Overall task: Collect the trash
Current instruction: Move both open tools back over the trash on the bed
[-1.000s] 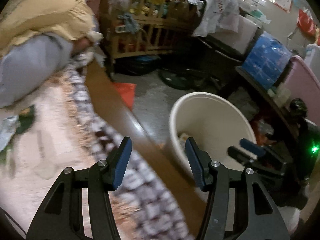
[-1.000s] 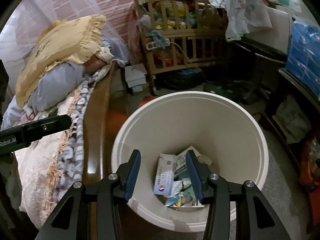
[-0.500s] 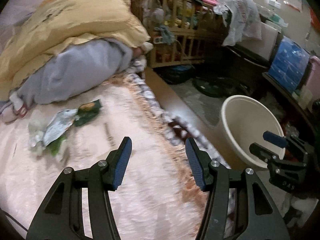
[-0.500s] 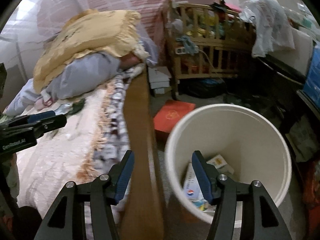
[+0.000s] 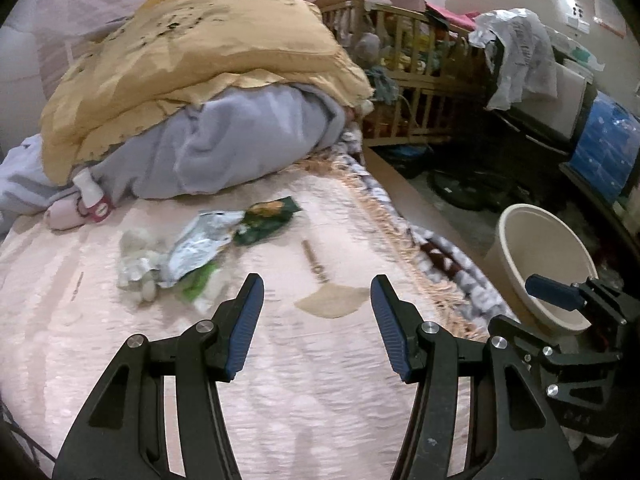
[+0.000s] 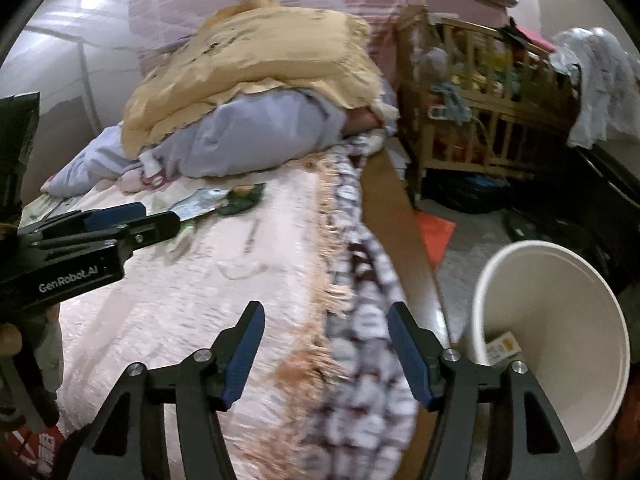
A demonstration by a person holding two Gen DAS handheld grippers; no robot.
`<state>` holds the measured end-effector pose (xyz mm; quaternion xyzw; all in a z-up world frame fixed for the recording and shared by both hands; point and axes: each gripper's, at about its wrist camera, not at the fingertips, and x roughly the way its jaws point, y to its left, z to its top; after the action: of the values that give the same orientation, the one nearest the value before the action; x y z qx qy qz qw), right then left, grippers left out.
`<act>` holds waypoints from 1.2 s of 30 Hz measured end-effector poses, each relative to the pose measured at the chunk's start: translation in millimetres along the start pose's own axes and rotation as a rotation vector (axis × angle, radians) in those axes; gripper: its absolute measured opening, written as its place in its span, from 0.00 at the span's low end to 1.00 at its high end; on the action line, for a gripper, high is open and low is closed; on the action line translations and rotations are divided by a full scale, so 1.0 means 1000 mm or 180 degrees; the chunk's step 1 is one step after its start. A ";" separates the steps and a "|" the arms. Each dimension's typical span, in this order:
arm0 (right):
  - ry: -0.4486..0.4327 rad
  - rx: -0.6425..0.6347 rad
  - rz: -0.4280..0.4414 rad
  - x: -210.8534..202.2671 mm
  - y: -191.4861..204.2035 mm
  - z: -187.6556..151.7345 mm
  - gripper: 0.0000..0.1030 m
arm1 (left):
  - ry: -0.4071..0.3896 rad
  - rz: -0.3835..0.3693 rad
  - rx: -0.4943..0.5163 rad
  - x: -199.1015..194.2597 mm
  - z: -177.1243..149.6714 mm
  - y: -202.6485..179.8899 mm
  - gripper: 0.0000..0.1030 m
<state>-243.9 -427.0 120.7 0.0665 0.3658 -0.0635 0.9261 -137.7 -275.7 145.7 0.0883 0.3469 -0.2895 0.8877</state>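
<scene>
Trash lies on the pink bed cover (image 5: 280, 380): a silver foil wrapper (image 5: 200, 244), a green snack bag (image 5: 268, 220) and crumpled pale wrappers (image 5: 138, 268). My left gripper (image 5: 316, 326) hovers open over the cover, short of the trash, nothing between its fingers. My right gripper (image 6: 326, 354) is over the bed's fringed edge, its jaws opening and empty. The white bucket (image 6: 560, 320) stands on the floor to the right, with scraps of trash (image 6: 502, 346) in its bottom. In the right wrist view the silver wrapper (image 6: 200, 204) and green bag (image 6: 244, 198) show past the left gripper (image 6: 132, 222).
Yellow (image 5: 192, 64) and grey (image 5: 240, 148) bedding is piled at the head of the bed. A wooden crib (image 5: 412, 80) full of items stands beyond. A wooden bed rail (image 6: 404, 232) separates bed and bucket. A red packet (image 6: 436, 234) lies on the cluttered floor.
Both grippers swung left from the bucket to over the bed. The right gripper's jaws spread wider. The trash on the bed cover came into the left wrist view.
</scene>
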 end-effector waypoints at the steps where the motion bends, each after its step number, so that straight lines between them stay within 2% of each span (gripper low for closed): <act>1: 0.0007 -0.0023 0.0022 0.003 0.005 0.001 0.61 | -0.0002 0.0021 -0.0014 -0.001 0.000 0.004 0.53; 11: 0.0098 -0.0176 0.0232 0.032 0.050 0.015 0.61 | 0.0083 0.0154 -0.0216 0.004 -0.013 0.060 0.53; 24: 0.0321 -0.0429 0.0513 0.099 0.104 0.044 0.63 | 0.0385 0.0279 -0.0747 0.018 -0.045 0.173 0.53; 32: 0.0472 -0.0374 0.0744 0.139 0.128 0.066 0.66 | 0.0436 0.0227 -0.0996 0.038 -0.036 0.215 0.53; 36: 0.0498 -0.0534 0.0819 0.156 0.150 0.074 0.74 | 0.0490 0.0185 -0.1098 0.056 -0.028 0.230 0.53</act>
<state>-56.3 -302.8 78.3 0.0400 0.4293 0.0917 0.8976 11.7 -102.6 77.3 -0.0333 0.4555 -0.1924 0.8685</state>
